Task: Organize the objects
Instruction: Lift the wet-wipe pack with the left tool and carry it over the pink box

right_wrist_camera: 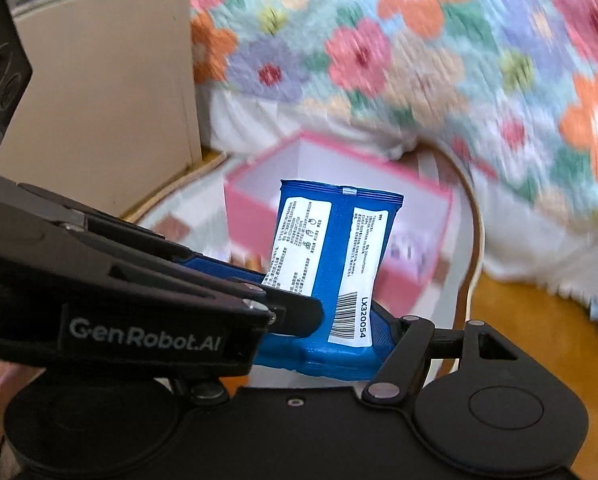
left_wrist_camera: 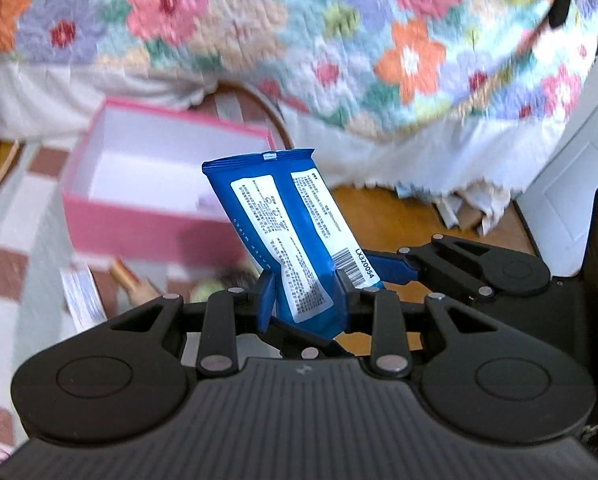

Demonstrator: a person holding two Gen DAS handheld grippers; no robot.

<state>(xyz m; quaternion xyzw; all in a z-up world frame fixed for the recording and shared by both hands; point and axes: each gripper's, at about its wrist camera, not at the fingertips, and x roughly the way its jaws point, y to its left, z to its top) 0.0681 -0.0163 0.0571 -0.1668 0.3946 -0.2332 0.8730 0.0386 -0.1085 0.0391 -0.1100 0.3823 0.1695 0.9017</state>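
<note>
A blue wipes pack (left_wrist_camera: 287, 232) with white printed labels and a barcode stands upright in the air. My left gripper (left_wrist_camera: 305, 300) is shut on its lower end, blue fingers pressing both faces. My right gripper (left_wrist_camera: 395, 268) comes in from the right, its finger behind the pack. In the right wrist view the pack (right_wrist_camera: 331, 248) sits between my right gripper's (right_wrist_camera: 323, 340) fingers, one finger (right_wrist_camera: 381, 320) against the barcode edge, the other hidden. The left gripper (right_wrist_camera: 283, 304) clamps it from the left. Behind and below stands an open pink box (left_wrist_camera: 147, 216) with a white inside.
The pink box (right_wrist_camera: 251, 216) rests on a checked rug (left_wrist_camera: 15, 216) beside a bed with a floral quilt (left_wrist_camera: 299, 40). A gold tube (left_wrist_camera: 129, 280) and a white leaflet (left_wrist_camera: 83, 300) lie near the box. A cardboard box (right_wrist_camera: 107, 100) stands left, a white door (left_wrist_camera: 579, 168) right.
</note>
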